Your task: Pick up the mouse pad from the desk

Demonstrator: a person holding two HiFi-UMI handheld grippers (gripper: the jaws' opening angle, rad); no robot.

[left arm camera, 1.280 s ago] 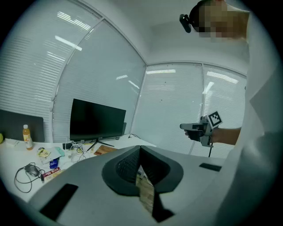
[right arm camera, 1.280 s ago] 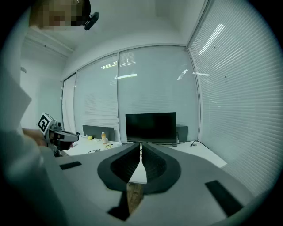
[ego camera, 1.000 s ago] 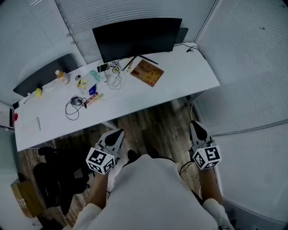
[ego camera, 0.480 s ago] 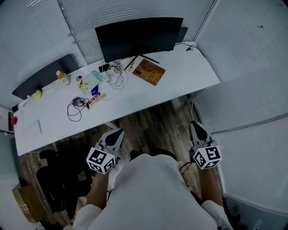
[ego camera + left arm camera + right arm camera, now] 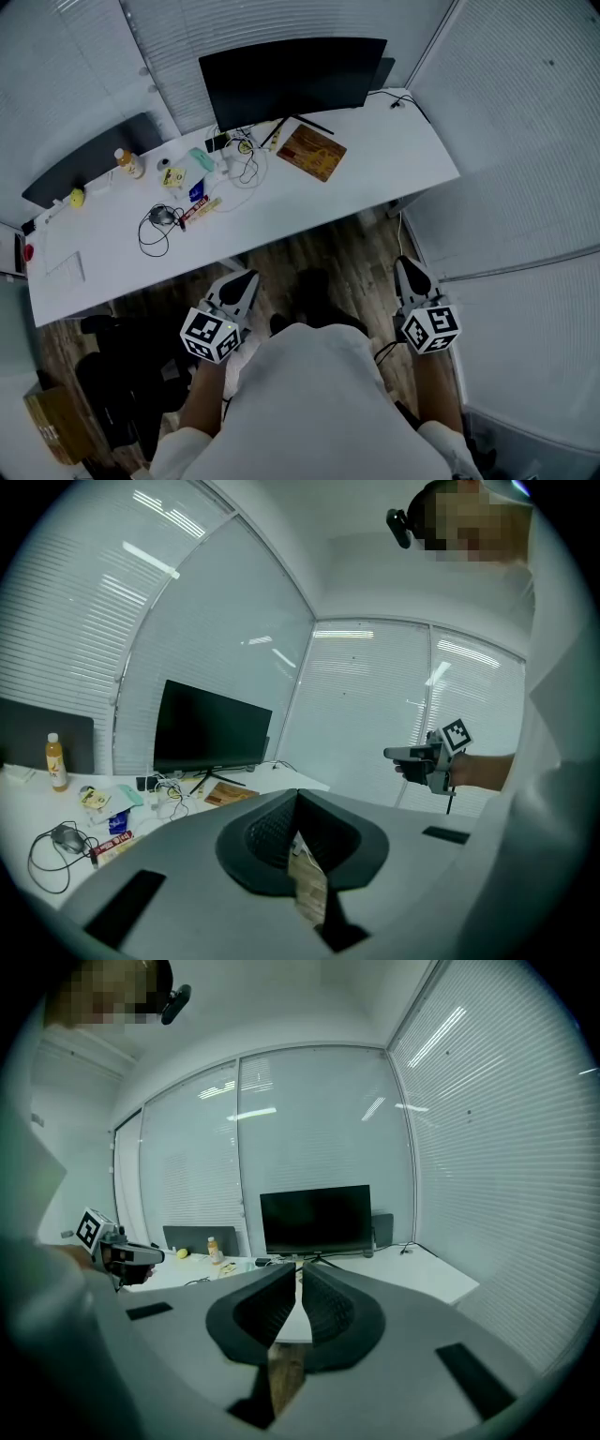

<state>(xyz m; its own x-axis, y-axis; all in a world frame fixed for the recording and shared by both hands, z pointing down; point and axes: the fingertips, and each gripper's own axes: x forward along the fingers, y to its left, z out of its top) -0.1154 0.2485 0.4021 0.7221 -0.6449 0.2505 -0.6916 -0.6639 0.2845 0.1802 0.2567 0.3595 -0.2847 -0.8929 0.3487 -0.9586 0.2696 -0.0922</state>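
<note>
The mouse pad [image 5: 311,150] is a brown patterned rectangle lying flat on the white desk [image 5: 394,150], just in front of the monitor's stand; the left gripper view shows the mouse pad [image 5: 230,794] far ahead. Both grippers hang over the wooden floor, well short of the desk. My left gripper [image 5: 247,277] points toward the desk, jaws shut with nothing between them [image 5: 298,799]. My right gripper [image 5: 407,262] is likewise shut and empty [image 5: 300,1274], to the right of the person's body.
A black monitor [image 5: 291,80] stands at the desk's back edge. Cables, a wired mouse [image 5: 159,216], snack packets and a bottle [image 5: 129,161] lie left of the pad. A black chair [image 5: 122,375] and a cardboard box [image 5: 52,412] sit at lower left. Blinds line the walls.
The person has taken a small step toward the desk, one foot now forward. Both grippers stay shut and empty, in much the same place before the body.
</note>
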